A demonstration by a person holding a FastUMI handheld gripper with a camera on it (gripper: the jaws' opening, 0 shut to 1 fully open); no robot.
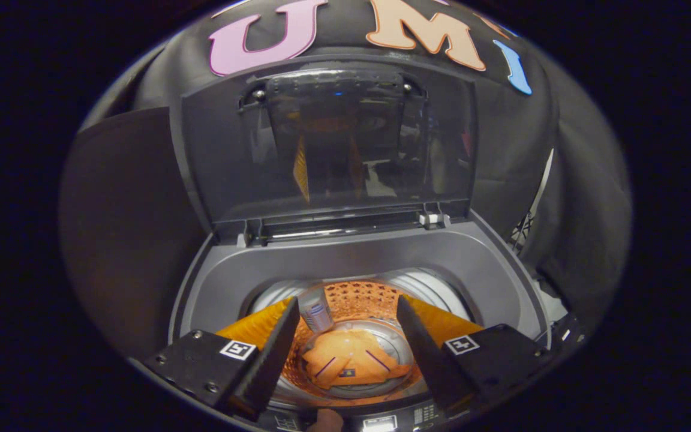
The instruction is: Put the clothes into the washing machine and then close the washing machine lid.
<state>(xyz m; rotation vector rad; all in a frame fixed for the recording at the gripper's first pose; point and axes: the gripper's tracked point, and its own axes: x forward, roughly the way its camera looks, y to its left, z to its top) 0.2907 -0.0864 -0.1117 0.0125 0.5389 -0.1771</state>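
I look down into a grey top-loading washing machine [375, 255] whose lid [327, 144] stands upright, open, beyond the tub. An orange garment [351, 360] lies crumpled at the bottom of the steel drum [429, 285], straight below the gap between my fingers. My gripper [348, 342] hovers over the tub mouth, open, with nothing between its fingers. The drum wall glows orange from the cloth's reflection.
A small whitish cylinder-shaped fitting [315, 312] sits on the drum wall near the left finger. The machine's control panel [381, 420] runs along the near edge, with a fingertip [324, 420] of a person touching it. Black cloth walls surround the machine.
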